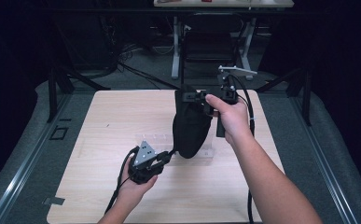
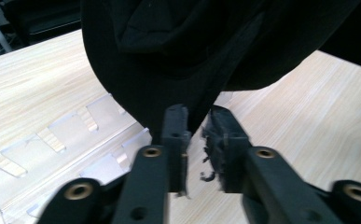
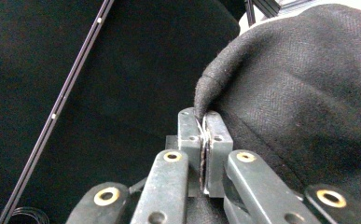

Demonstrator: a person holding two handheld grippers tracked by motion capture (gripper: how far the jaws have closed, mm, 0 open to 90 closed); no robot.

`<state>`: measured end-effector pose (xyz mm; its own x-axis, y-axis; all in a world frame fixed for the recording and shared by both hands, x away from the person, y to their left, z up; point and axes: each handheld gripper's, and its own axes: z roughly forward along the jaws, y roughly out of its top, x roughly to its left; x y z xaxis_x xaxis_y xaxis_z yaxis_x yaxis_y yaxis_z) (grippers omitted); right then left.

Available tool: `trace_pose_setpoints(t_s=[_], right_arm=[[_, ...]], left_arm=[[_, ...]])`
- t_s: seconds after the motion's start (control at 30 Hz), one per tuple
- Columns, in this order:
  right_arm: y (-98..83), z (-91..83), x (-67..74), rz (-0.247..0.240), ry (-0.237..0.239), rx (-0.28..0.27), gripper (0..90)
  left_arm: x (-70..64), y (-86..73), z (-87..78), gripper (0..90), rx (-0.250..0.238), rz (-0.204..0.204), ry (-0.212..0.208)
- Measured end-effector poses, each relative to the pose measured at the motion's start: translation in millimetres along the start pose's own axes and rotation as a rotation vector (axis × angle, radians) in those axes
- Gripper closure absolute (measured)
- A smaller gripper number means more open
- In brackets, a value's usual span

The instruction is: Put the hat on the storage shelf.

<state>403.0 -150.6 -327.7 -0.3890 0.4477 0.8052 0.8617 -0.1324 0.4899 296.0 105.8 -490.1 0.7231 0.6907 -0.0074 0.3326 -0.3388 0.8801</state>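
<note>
Currently the right gripper (image 3: 201,126) is clamped on the black cloth (image 1: 190,126); the left gripper (image 2: 198,133), jaws apart, should pinch its lower edge squarely.

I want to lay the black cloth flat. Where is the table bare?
Bare: the left part of the table, left of the black cloth, and the near edge between the forearms. Crowded: the middle, with the clear plastic tray and both grippers.

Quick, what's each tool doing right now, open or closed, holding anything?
Left tool: jaws slightly apart around the black cloth's bottom tip.
Right tool: closed on the cloth's top edge.
</note>
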Motion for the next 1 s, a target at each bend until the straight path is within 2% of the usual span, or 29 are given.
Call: trace_pose_setpoints(t_s=[0.27, 0.4, 0.47, 0.6, 0.77, 1.0], right_arm=[[0.8, 0.6, 3.5, 0.002, 0.005, -0.002, 88.5], [0.0, 5.5, 5.4, -0.005, 0.008, 0.011, 88.4], [-1.1, 8.8, 5.9, -0.002, 0.014, 0.013, 88.3], [-1.9, 10.3, 4.5, 0.000, 0.017, 0.015, 87.9], [-2.4, 9.7, 3.5, 0.005, 0.023, 0.015, 85.5], [-3.6, 5.7, 7.7, -0.015, 0.045, -0.001, 82.2]], left_arm=[[1.3, -0.1, 1.7, 82.4, -0.005, 0.026, 0.003], [3.6, -1.7, 4.9, 83.0, 0.002, 0.018, 0.001], [2.8, -2.8, 5.1, 83.4, 0.003, 0.034, 0.005], [4.0, -5.0, 4.3, 83.8, 0.000, 0.031, 0.005], [3.1, -6.6, 4.2, 84.2, -0.003, 0.037, 0.014], [3.7, -7.9, 3.8, 84.5, -0.007, 0.041, 0.020]])
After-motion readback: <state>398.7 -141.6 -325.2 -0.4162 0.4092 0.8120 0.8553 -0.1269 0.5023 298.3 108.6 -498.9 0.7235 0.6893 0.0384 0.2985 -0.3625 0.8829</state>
